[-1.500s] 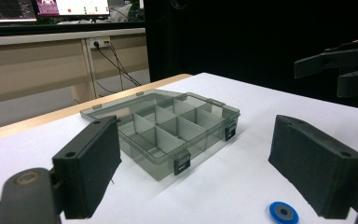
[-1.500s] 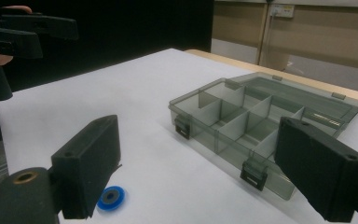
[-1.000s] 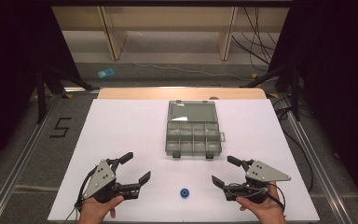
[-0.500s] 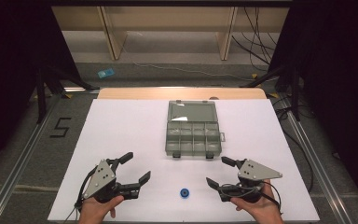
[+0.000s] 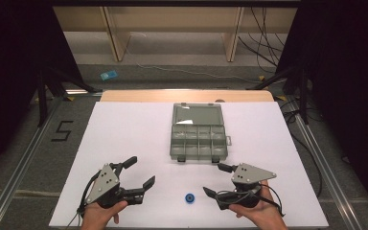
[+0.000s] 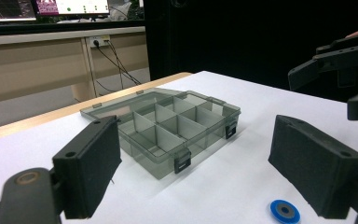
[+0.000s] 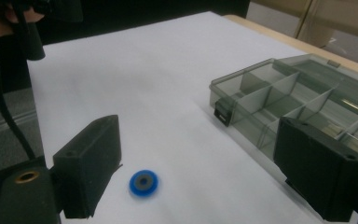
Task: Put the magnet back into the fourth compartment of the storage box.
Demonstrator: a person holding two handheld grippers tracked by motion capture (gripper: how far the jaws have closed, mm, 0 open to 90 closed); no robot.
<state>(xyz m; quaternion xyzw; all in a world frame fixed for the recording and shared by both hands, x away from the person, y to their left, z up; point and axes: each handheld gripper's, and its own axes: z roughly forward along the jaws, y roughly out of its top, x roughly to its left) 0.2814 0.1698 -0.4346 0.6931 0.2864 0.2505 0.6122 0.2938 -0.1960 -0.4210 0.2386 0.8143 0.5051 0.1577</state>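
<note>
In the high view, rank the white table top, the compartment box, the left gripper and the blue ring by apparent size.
1. White table top
2. Compartment box
3. Left gripper
4. Blue ring

Grey floor (image 5: 24,143), wooden shelving (image 5: 172,28) behind

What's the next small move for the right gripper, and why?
Probably ease the right gripper forward and down to straddle the small blue ring-shaped disc. Its jaws stand open, the disc lies flat on the white table between them, nearer one jaw, untouched.
</note>
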